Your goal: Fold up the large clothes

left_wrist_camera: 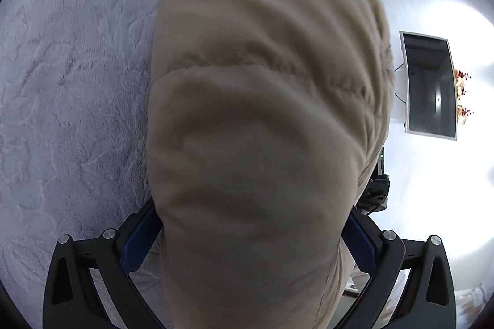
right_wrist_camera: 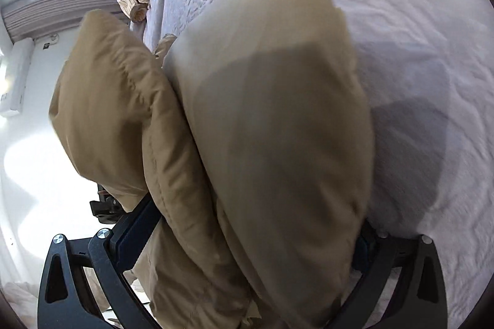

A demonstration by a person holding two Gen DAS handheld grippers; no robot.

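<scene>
Holding the puffy beige quilted jacket (left_wrist_camera: 265, 125) bunched between both claws, I keep it just above the pale lilac textured bedspread (left_wrist_camera: 71, 82), presumably to lay a fold. My left gripper (left_wrist_camera: 253, 239) and right gripper (right_wrist_camera: 244, 239) each stand wide, jaws packed with thick padding.

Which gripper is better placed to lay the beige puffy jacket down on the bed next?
Probably the right gripper: more of the beige puffy jacket lies between its fingers, over the bed.
</scene>
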